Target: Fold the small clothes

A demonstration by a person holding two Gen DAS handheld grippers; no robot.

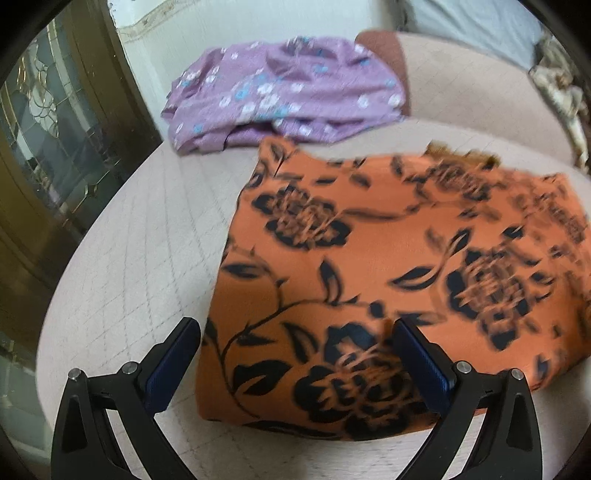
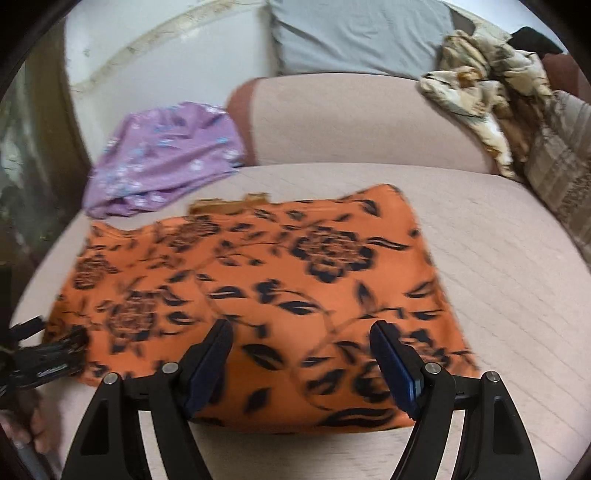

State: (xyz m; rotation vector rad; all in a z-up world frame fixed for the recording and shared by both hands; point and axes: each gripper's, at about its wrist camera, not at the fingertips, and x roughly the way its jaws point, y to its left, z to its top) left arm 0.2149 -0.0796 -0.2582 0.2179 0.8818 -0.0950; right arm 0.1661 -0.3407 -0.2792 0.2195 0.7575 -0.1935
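Note:
An orange garment with black flowers [image 1: 369, 266] lies folded flat on the quilted sofa seat [image 1: 140, 258]; it also shows in the right wrist view [image 2: 266, 288]. My left gripper [image 1: 295, 339] is open and empty, hovering over the garment's near left corner. My right gripper [image 2: 301, 332] is open and empty over the garment's near edge. The left gripper [image 2: 48, 354] shows at the garment's left edge in the right wrist view. A purple flowered garment [image 1: 284, 92] lies crumpled behind it, also in the right wrist view [image 2: 162, 155].
The sofa backrest [image 2: 362, 122] rises behind the seat. A beige patterned cloth [image 2: 480, 88] is heaped at the back right. A grey cushion [image 2: 362, 33] stands behind. A glass-fronted cabinet [image 1: 55, 147] is at the left.

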